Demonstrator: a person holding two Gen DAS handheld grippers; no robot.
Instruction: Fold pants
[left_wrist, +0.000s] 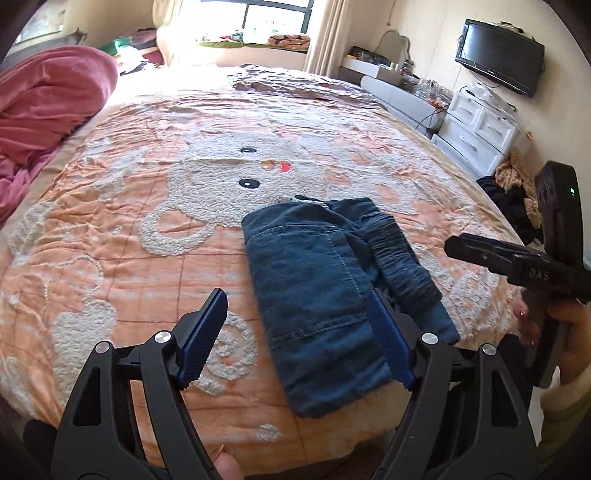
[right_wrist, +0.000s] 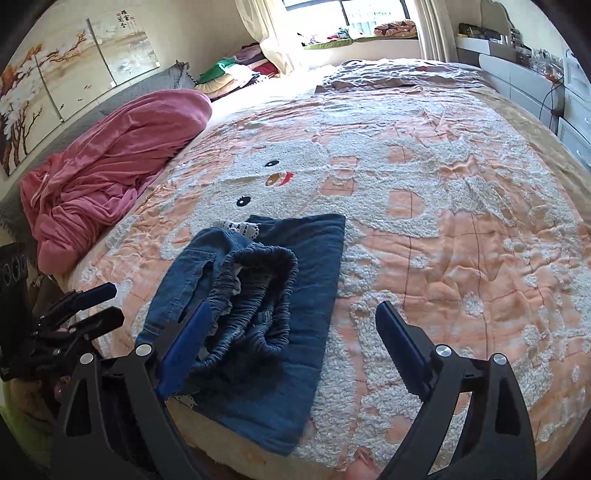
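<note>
Pants (left_wrist: 314, 291) folded on bed (left_wrist: 147, 206), before open grippers.

Bed (left_wrist: 110, 258): covered by a quilted peach-orange bedspread (right_wrist: 461, 258) with a fluffy white animal figure (left_wrist: 229, 177), black eyes, red mouth.
Crumpled pink plush blanket (right_wrist: 110, 173): heaped at the bed's head side.
Folded grey-brown sheet (left_wrist: 295, 83): on the far end of the bed.
Three-panel tree painting (right_wrist: 55, 92): on the wall above the headboard.
Black flat-screen television (left_wrist: 500, 55): wall-mounted.
White drawer cabinet (left_wrist: 476, 129): below the television.
Stacked coloured textiles (right_wrist: 236, 70): near the window (left_wrist: 273, 16).
</note>
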